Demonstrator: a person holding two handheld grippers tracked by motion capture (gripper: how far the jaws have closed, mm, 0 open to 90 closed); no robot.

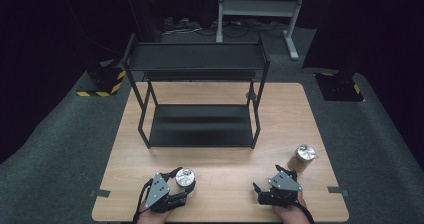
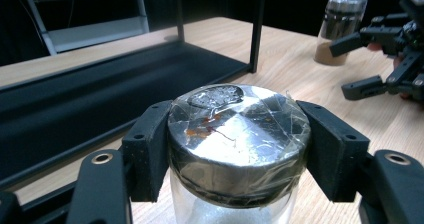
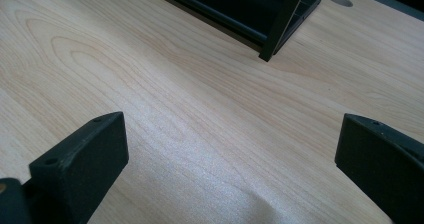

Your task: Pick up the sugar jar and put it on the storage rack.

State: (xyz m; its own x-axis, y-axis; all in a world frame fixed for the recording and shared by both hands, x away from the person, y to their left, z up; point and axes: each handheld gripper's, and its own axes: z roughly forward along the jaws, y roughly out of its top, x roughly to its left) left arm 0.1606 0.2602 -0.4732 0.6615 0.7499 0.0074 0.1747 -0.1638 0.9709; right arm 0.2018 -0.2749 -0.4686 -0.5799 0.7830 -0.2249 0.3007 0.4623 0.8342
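Note:
A clear glass jar (image 1: 185,178) with a taped silver lid stands near the table's front left. My left gripper (image 1: 181,186) is shut on it. In the left gripper view both pads press the sides of the jar (image 2: 237,134) just under the lid, one on each side, with the left gripper (image 2: 239,154) level with the lid. My right gripper (image 1: 265,179) rests at the front right, open, with bare wood between its jaws (image 3: 230,149). A second jar (image 1: 302,156) with brown contents and a silver lid stands just beyond it to the right.
A black two-tier metal rack (image 1: 200,129) stands in the middle of the wooden table (image 1: 225,159), with its lower shelf (image 2: 100,94) close ahead of the held jar. One rack leg (image 3: 280,19) lies ahead of the right gripper. The brown jar (image 2: 342,26) stands behind the right gripper (image 2: 345,69).

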